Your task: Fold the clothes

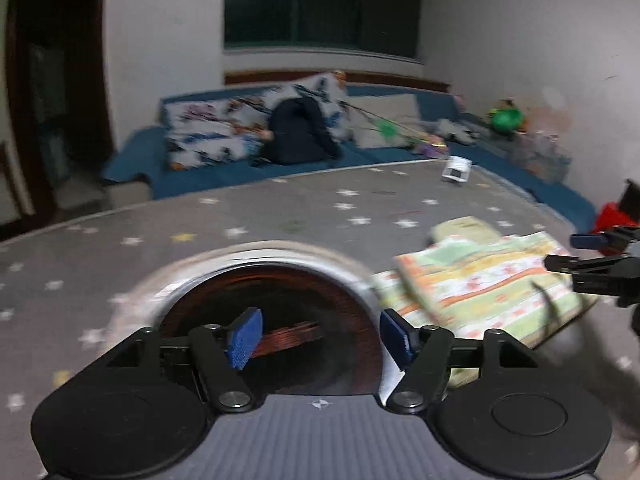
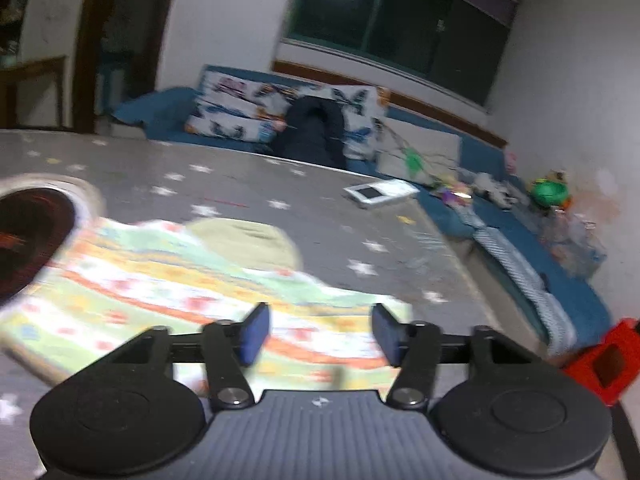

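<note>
A folded garment with green, orange and white stripes (image 1: 484, 280) lies on the grey star-patterned table cover (image 1: 280, 208); a plain pale green piece (image 1: 464, 230) lies under its far edge. My left gripper (image 1: 320, 338) is open and empty, left of the garment and over a round dark opening (image 1: 276, 320). My right gripper (image 2: 318, 334) is open and empty, just above the garment's near edge (image 2: 168, 280). The right gripper also shows in the left wrist view (image 1: 576, 252) at the garment's right side.
The round opening (image 2: 28, 236) with a metal rim sits in the table left of the garment. A white box (image 2: 380, 192) lies at the table's far right. A blue sofa (image 1: 280, 160) with cushions, a dark backpack (image 1: 298, 132) and toys runs behind. A red object (image 2: 604, 360) is at right.
</note>
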A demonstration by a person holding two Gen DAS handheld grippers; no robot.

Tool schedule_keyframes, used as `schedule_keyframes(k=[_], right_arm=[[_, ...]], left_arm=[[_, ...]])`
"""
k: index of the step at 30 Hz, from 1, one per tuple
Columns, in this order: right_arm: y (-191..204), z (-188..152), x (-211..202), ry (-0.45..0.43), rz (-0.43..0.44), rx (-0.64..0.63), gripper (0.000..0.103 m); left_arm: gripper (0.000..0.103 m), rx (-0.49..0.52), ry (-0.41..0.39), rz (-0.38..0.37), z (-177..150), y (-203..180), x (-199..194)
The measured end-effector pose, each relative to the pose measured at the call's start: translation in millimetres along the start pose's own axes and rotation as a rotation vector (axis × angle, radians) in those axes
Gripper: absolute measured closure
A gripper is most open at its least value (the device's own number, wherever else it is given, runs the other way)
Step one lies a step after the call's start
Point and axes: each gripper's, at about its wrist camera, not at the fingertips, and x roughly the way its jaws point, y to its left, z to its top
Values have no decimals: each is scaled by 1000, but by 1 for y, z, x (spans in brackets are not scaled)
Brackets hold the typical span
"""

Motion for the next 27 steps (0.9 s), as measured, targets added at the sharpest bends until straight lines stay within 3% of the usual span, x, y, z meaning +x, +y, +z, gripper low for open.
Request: schedule_keyframes(k=[4,9,14,19,23,27], right_arm=[[34,-3,-8,-5,95,-24,40],[64,-9,-1,13,134,-50,37],[64,-13,12,33,103,-27,34],[56,-12,10,32,75,30,34],[62,-13,0,8,119,62,33],[85,-10,-12,-25,201,32,25]], left_arm=[[31,-44,-8,89,-22,34,-21],[29,-110,4,189,-55,69,-41],[27,-163,23,278,-91,101,-61],[23,-200,43,336,-105,119,-61],[16,-216,46,382,-115,127,-60],[13,-244,69,406,-124,133,-56]])
